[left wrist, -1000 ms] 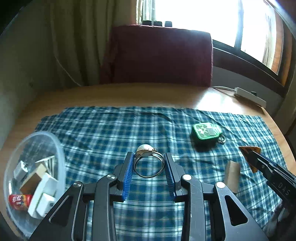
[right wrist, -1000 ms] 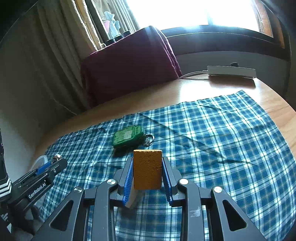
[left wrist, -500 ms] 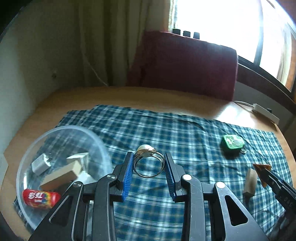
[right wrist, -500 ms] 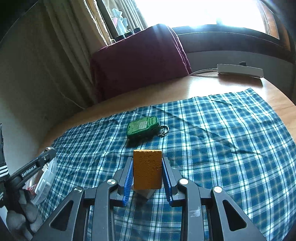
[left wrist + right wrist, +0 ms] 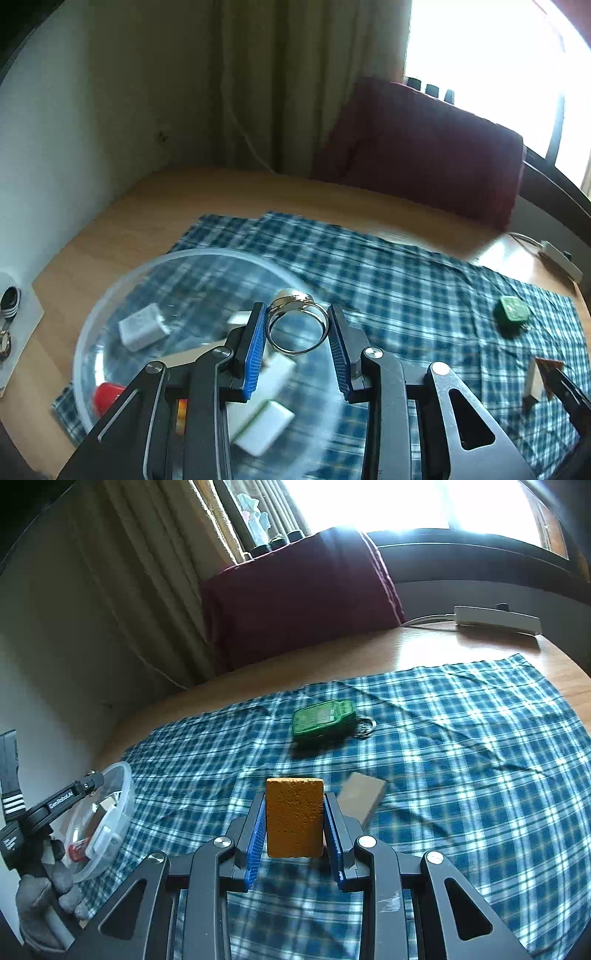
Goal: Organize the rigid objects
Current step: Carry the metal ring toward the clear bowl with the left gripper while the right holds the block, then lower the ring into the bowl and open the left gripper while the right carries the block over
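Over a table point(image 5: 436, 642) spread with a blue checked cloth point(image 5: 461, 775), the left gripper point(image 5: 297, 330) hangs above a clear plastic bowl point(image 5: 110, 295), its blue pads clamped on a metal ring point(image 5: 297, 328). The ring's hoop faces the camera, its pale stone at the top and turned away toward the far side of the table. The right-wrist view shows this gripper from the side, its tip over the bowl's near rim and a grey-gloved hand point(image 5: 40, 897) wrapped round its grip.

The right gripper point(image 5: 294, 823) is held low over the cloth, tilted slightly down, fingers closed on an orange block point(image 5: 294, 818). The block stands on end between the pads, long axis upright, its broad rough face to the camera.

Inside the bowl lie several white tiles point(image 5: 258, 424), a white block point(image 5: 142, 326) apart at the left, a pale slab half hidden behind the left finger, and a red cylinder point(image 5: 107, 395) near the front wall.

On the cloth, a tan block point(image 5: 360, 799) lies flat just beside the right gripper's right finger, long axis angled away to the right. A green key fob point(image 5: 323, 720) rests farther off, its key ring pointing right. A white power strip point(image 5: 496, 619) lies at the table's far edge.
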`<action>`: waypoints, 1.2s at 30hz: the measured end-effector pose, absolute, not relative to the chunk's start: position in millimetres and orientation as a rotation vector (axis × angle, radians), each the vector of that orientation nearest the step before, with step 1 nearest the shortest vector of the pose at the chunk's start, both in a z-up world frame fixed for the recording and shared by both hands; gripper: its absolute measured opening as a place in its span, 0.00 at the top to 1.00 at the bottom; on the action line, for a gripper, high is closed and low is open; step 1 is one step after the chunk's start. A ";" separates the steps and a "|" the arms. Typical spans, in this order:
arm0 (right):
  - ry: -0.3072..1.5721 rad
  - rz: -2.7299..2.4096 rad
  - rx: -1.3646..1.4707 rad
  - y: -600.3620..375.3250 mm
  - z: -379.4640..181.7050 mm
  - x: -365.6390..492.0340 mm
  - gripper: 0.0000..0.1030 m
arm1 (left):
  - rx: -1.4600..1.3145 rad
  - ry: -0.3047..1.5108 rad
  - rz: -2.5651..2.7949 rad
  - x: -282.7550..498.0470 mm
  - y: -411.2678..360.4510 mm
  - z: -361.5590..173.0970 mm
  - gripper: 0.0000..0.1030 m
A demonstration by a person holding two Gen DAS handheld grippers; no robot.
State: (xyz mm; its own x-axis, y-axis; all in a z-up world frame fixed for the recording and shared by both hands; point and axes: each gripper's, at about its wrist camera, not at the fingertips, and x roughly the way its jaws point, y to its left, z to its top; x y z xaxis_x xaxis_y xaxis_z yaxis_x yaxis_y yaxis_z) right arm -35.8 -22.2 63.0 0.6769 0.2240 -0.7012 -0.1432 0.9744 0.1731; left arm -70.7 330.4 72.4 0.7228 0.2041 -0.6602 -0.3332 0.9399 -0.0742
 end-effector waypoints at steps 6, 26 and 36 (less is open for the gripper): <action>0.811 0.278 0.131 -7.1 60.5 -34.1 0.70 | -0.224 0.678 0.376 -79.0 358.5 69.6 0.40; 0.822 0.487 0.023 100.6 67.3 -34.8 0.70 | -0.315 0.629 0.481 -101.6 404.8 67.5 0.32; 0.802 0.544 0.005 171.7 56.8 -33.4 0.70 | -0.323 0.609 0.497 -107.2 407.3 72.5 0.30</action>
State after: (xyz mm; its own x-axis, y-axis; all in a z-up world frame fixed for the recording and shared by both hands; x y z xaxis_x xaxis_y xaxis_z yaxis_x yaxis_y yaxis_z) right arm -33.3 171.7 56.8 0.5659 0.4644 -0.6812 -0.4605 0.8634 0.2060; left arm -107.2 407.3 72.5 0.7095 0.3469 -0.6135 -0.5317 0.8348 -0.1429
